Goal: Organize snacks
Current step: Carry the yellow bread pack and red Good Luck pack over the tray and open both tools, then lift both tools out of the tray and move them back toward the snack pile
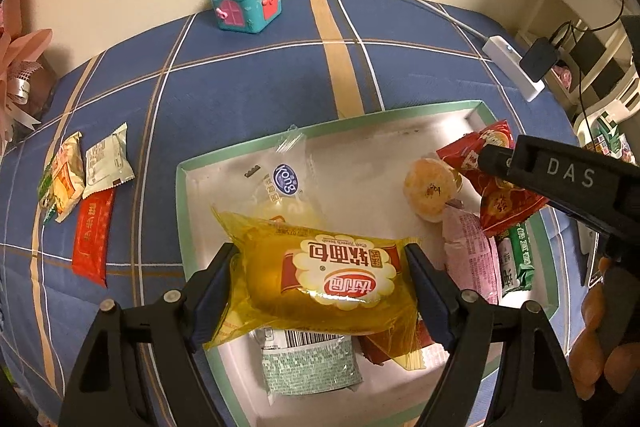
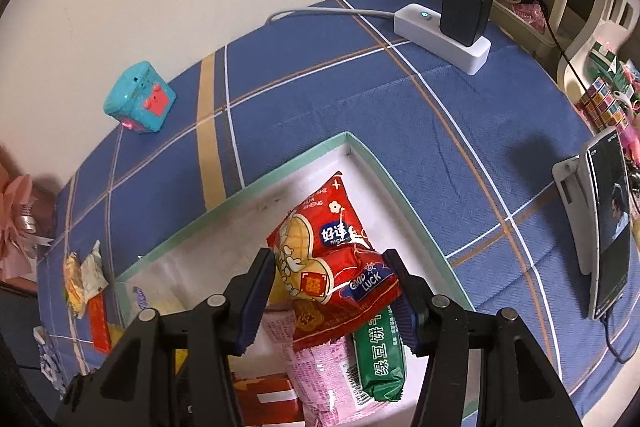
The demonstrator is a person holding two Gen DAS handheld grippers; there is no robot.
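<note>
The left gripper (image 1: 322, 277) clamped a yellow bread pack (image 1: 320, 279) above the tray (image 1: 360, 117). The right gripper (image 2: 330, 301) apparently gripped a red "GOOD LUCK" pouch (image 2: 352, 279) there.

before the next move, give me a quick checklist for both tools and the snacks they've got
1. Left tool grips yellow bread pack on both sides: ok.
2. Right tool closed on red peanut pack: ok.
3. Yellow pack lifted off the snacks under it: cannot tell.
4. Right tool's body is close beside the left tool; room between them: cannot tell.
5. Bare floor in tray for a set-down: ok.
</note>
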